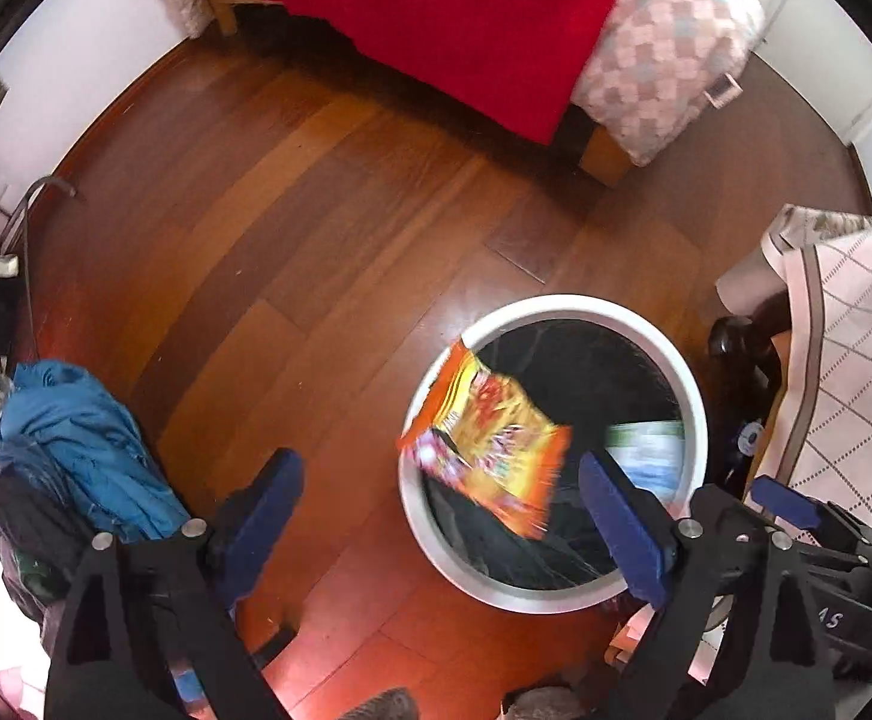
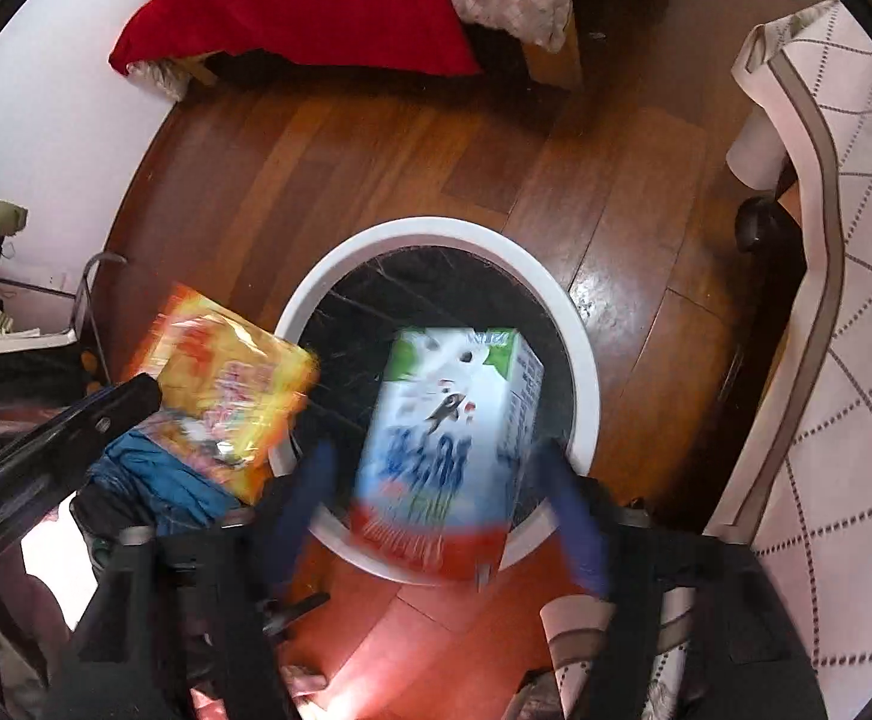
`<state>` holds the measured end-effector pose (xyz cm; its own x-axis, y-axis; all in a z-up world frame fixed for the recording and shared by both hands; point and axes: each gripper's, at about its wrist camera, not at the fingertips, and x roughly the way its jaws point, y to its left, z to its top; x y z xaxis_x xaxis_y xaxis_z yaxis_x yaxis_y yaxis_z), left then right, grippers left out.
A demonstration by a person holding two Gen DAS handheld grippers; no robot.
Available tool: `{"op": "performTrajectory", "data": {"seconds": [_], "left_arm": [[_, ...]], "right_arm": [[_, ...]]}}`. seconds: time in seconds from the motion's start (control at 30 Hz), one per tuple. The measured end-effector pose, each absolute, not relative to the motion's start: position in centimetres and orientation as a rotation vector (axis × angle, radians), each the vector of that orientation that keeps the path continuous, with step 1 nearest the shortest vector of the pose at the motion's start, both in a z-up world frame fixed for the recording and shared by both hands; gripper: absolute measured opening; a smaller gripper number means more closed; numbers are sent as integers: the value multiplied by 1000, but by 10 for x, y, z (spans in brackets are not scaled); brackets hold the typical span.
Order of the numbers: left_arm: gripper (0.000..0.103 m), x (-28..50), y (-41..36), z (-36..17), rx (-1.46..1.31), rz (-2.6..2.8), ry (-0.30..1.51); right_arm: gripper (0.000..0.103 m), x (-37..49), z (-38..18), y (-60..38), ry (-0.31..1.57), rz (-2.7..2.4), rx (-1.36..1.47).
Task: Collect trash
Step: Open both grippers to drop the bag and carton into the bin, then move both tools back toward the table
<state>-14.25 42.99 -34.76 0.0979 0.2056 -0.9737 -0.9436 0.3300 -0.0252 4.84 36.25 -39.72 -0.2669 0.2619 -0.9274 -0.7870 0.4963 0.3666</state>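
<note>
My left gripper point(image 1: 442, 516) hangs with its blue fingers spread wide, nothing between them; the orange snack wrapper point(image 1: 487, 450) is blurred and loose in the air over the near-left rim of the white trash bin point(image 1: 700, 408), touching neither finger. My right gripper point(image 2: 436, 474) is also spread, and the milk carton point(image 2: 454, 438) sits between its fingers without either pad clearly touching it, blurred, its top over the bin's black-lined mouth and its red base over the near rim. In the right wrist view the wrapper point(image 2: 226, 384) lies left of the bin point(image 2: 580, 372), above a blue cloth point(image 2: 154, 474). Beyond the bin stands a bed with a red blanket point(image 1: 436, 18); a patterned rug point(image 2: 844, 360) lies to the bin's right.
</note>
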Motion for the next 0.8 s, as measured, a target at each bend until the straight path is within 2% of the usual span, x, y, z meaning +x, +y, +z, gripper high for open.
{"op": "performTrajectory", "data": {"seconds": [0.13,0.3,0.47,0.8], "left_arm": [[99,-154,431,-345,-831,1070,1138],[103,-161,416,-336,-773,1112,1132],[103,-159,397,-325,-737,1105,1122],[103,-147,357,-283,-659,1083,1078]], "right_arm": [[103,50,-396,363,1499,1063,-520],[103,54,-388,350,1448,971,-615],[103,51,-378,336,1400,947,-685],[103,48,-327,300,1335,957,-649]]}}
